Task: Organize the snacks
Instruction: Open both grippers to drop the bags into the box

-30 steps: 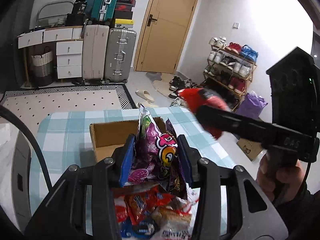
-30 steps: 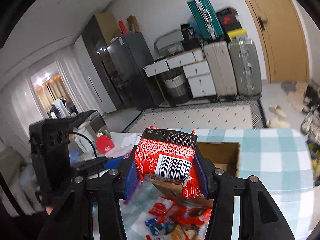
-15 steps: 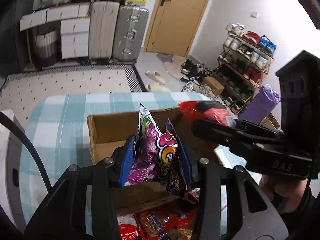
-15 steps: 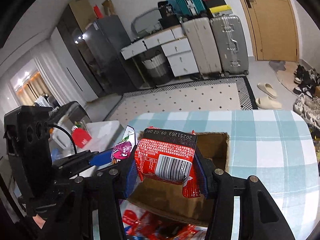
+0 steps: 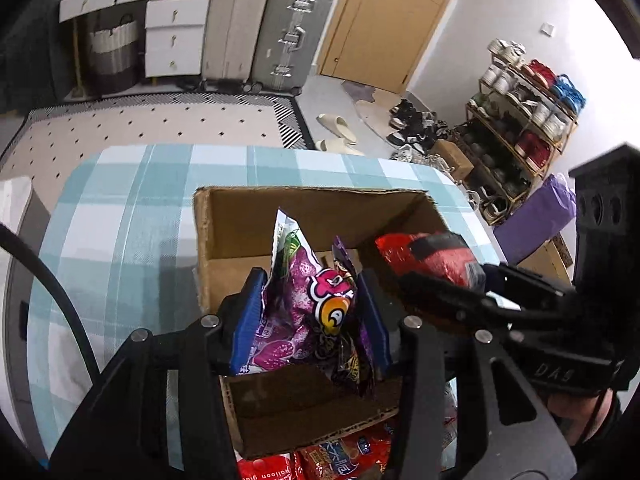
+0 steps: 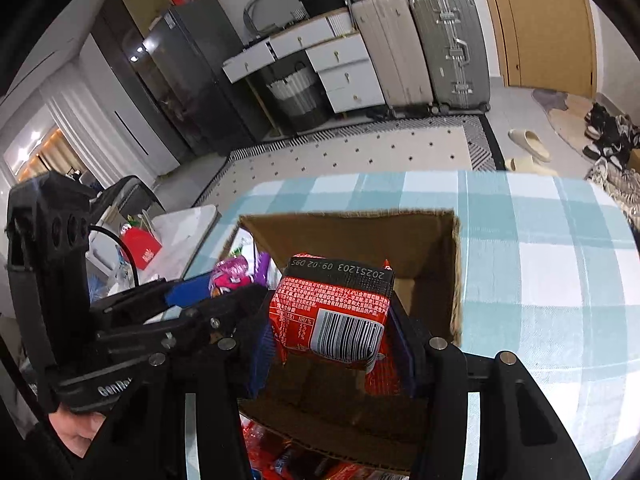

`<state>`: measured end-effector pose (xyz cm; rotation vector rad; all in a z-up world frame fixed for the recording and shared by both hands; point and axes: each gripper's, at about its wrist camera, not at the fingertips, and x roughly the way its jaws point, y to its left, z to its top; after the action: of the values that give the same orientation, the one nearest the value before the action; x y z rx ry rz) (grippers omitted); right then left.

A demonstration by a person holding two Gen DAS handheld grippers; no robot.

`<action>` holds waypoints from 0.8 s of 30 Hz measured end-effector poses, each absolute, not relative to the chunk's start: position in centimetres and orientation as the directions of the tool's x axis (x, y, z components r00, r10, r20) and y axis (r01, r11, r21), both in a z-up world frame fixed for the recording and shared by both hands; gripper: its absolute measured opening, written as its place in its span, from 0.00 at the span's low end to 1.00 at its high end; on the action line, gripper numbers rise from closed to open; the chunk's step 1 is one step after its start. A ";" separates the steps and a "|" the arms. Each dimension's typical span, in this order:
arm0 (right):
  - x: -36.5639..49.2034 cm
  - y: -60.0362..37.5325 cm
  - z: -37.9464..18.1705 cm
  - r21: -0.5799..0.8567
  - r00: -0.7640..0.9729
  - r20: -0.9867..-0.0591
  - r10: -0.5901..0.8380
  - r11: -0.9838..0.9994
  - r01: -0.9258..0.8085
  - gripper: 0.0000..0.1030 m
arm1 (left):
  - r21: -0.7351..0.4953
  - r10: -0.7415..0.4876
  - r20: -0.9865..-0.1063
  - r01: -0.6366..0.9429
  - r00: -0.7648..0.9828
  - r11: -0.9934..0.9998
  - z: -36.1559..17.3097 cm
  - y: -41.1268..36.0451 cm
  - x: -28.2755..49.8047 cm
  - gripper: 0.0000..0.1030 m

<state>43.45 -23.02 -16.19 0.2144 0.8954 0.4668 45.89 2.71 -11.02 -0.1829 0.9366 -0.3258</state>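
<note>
Hovering over an open cardboard box (image 5: 320, 220), two hand-held grippers each carry one snack packet. The box sits on a bench covered by a blue-and-white checked cloth (image 5: 120, 208).

The left hand-held gripper (image 5: 308, 320) is clamped on a purple snack bag (image 5: 308, 300) with a cartoon face, its blue-padded jaws pressing the bag's two sides. The bag stands upright, its sealed top edge poking up above the jaws, over the near left part of the box.

The right hand-held gripper (image 6: 332, 336) is clamped on a red snack packet (image 6: 336, 312) with a barcode and printed date, held over the right half of the box. In the left view this red packet appears just right of the purple bag.

More red snack packets (image 5: 340, 456) lie on the bench at the near side of the box.

Both packets look light, soft and crinkly, made of slick foil film, probably air-filled with brittle contents. They would likely crush under a hard squeeze and could slip from a loose one. A moderate hold across the middle of the body, as here, seems safest. They would probably drop gently if released low inside the box.
</note>
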 end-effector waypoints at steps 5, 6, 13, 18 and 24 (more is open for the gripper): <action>43.3 -22.9 -16.7 0.364 0.527 -0.709 0.469 0.883 -0.296 0.54 | -0.283 -0.329 -0.778 0.170 0.535 0.944 -11.5 2.9 46.4 0.48; 43.2 -23.0 -16.6 0.362 0.532 -0.706 0.467 0.884 -0.295 0.56 | -0.285 -0.331 -0.779 0.169 0.532 0.943 -11.5 2.9 46.4 0.50; 41.6 -23.5 -14.6 0.350 0.579 -0.667 0.468 0.884 -0.311 0.66 | -0.278 -0.321 -0.763 0.163 0.561 0.947 -10.3 3.1 44.7 0.55; 39.6 -24.4 -12.6 0.352 0.619 -0.626 0.475 0.880 -0.319 0.68 | -0.252 -0.302 -0.734 0.170 0.608 0.953 -8.4 3.2 41.8 0.64; 36.7 -24.9 -10.3 0.340 0.656 -0.587 0.475 0.880 -0.333 0.72 | -0.200 -0.265 -0.704 0.174 0.659 0.964 -5.8 3.2 38.2 0.76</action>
<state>36.70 -24.94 -10.34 0.2100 0.7222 0.4615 38.22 3.17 -5.78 -0.1191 0.8144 -0.2489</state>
